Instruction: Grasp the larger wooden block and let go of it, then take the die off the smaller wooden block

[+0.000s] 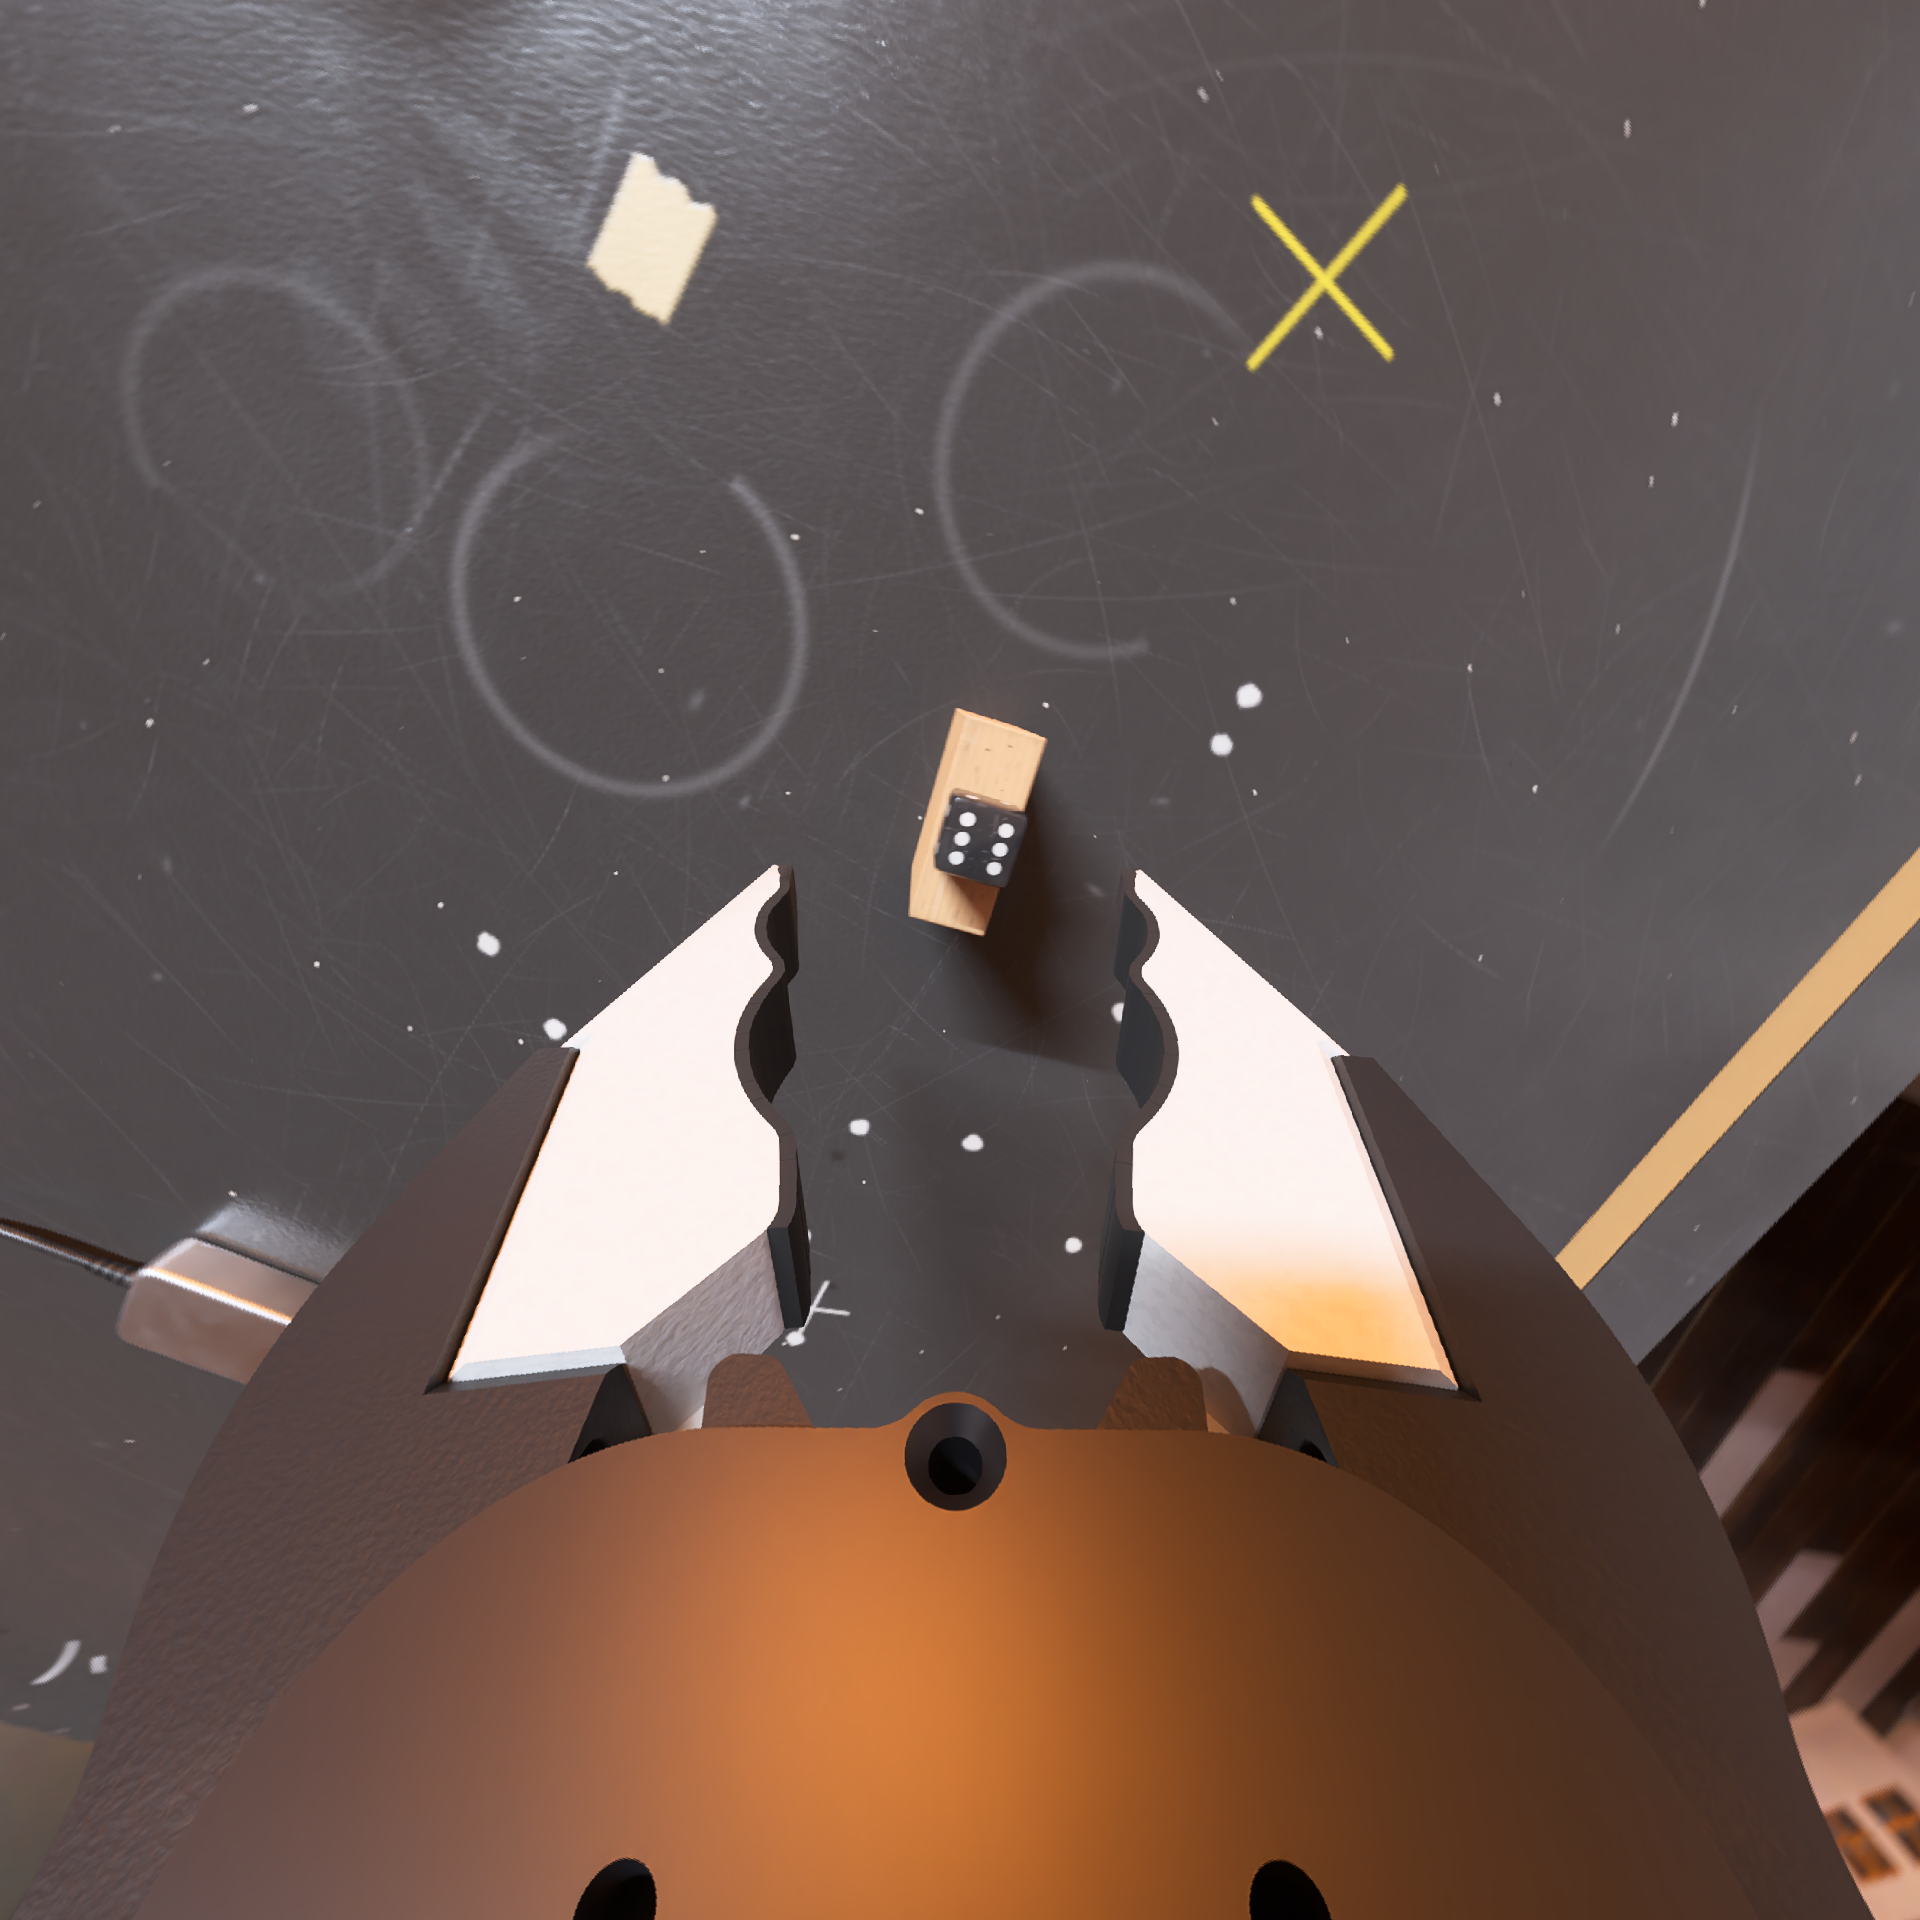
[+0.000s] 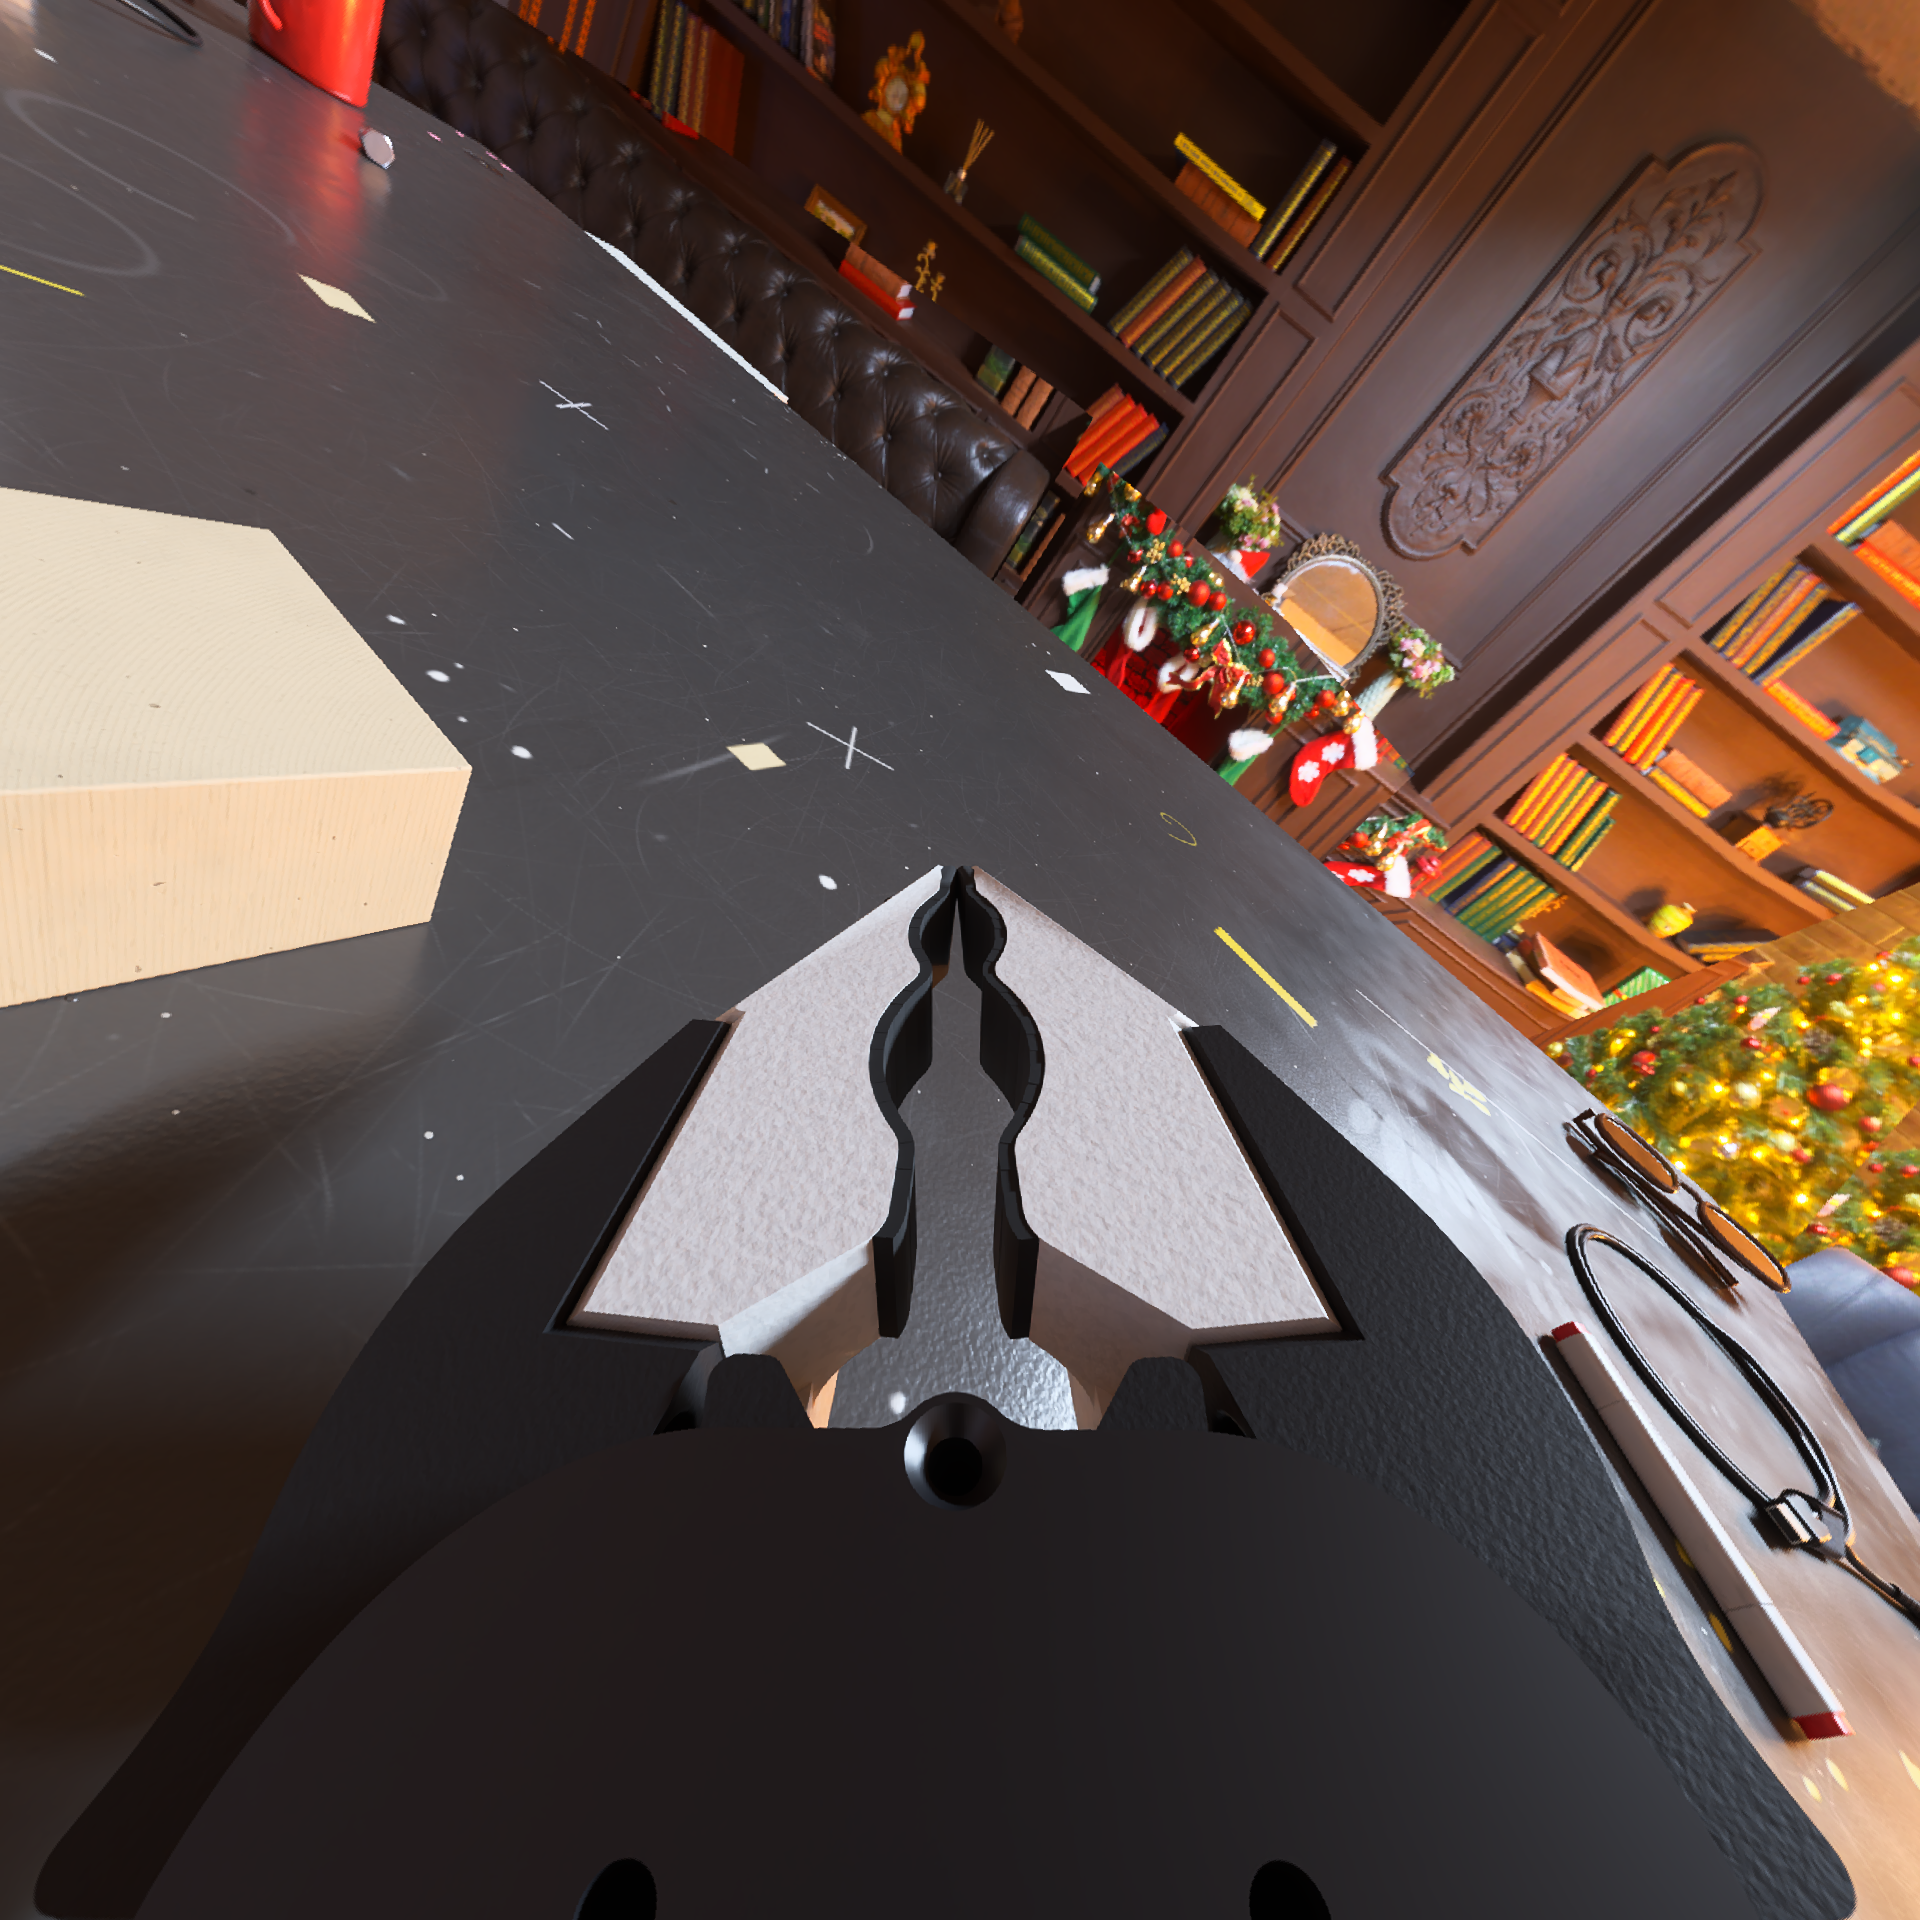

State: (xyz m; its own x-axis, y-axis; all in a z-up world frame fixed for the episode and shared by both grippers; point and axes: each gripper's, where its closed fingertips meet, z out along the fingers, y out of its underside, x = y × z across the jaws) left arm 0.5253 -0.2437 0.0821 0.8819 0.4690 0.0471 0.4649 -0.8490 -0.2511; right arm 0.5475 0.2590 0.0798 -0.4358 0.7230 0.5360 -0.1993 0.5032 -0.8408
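Note:
In the left wrist view a small wooden block [image 1: 985,764] lies on the dark table with a black die [image 1: 979,840] with white pips on its top. My left gripper [image 1: 956,883] is open and empty, above the table, with the die just beyond and between its fingertips. In the right wrist view the larger pale wooden block [image 2: 187,748] lies on the table at the left. My right gripper [image 2: 956,878] is shut and empty, to the right of that block and apart from it.
A metal plug with a cable [image 1: 197,1299] lies at the left. A piece of tape [image 1: 652,237] and a yellow cross [image 1: 1325,278] mark the table. A red cup [image 2: 317,42], glasses [image 2: 1673,1195], a cable loop [image 2: 1704,1382] and a marker pen [image 2: 1694,1527] lie near the table's edge.

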